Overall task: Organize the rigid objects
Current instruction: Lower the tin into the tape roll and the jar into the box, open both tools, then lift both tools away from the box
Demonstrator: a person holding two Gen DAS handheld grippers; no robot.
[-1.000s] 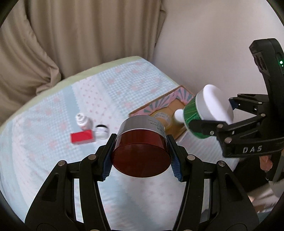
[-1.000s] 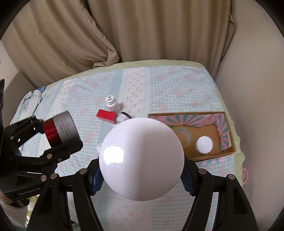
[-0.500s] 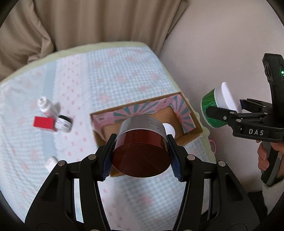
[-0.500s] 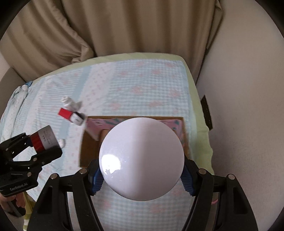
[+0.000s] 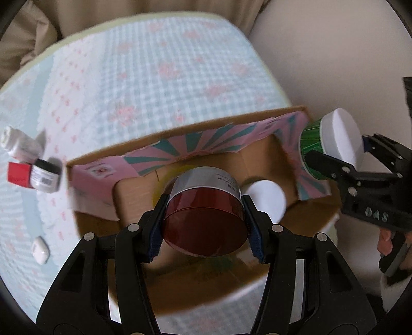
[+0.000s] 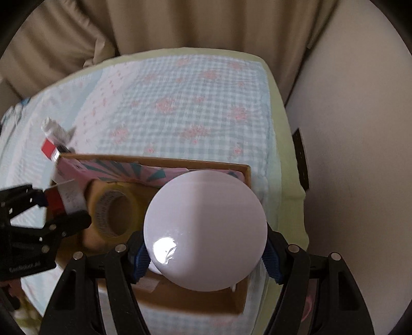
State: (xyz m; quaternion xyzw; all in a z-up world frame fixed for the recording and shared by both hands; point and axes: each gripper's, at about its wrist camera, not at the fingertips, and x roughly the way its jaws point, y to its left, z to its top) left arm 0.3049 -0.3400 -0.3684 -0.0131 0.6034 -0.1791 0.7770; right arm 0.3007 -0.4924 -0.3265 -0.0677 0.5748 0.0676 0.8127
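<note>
While both grippers hang over the box, each one grips a jar:
bed cover: blue-white checked cloth with pink flowers [image 6: 195, 103], spread under everything; beige curtain [image 6: 180, 23] behind it.
cardboard box: open box with pink-teal striped flaps [image 5: 257, 281], sits on the cover near its right edge.
left gripper: [image 5: 204, 219] fingers pinch the dark red jar from both sides, blue pads pressed on its wall.
right gripper: [image 6: 206, 253] fingers clamp the white-lidded jar; blue pads touch its sides.
white-lidded jar: [image 6: 206, 226] green body and white lid seen in the left wrist view [image 5: 332, 147], held above the box's right end.
dark red jar: [image 5: 204, 226] red base toward camera, silver label band above, held over the box interior.
tape roll: yellowish roll [image 6: 113, 208] lying inside the box, left part.
white cap: round white lid [image 5: 265, 199] inside the box, just right of the red jar; what it belongs to is hidden.
small items left of box: white bottle [image 5: 19, 148], red carton [image 5: 18, 174], black-capped little jar [image 5: 46, 175], bunched together on the cover; small white case [image 5: 40, 250] apart, nearer the camera, blurry.
</note>
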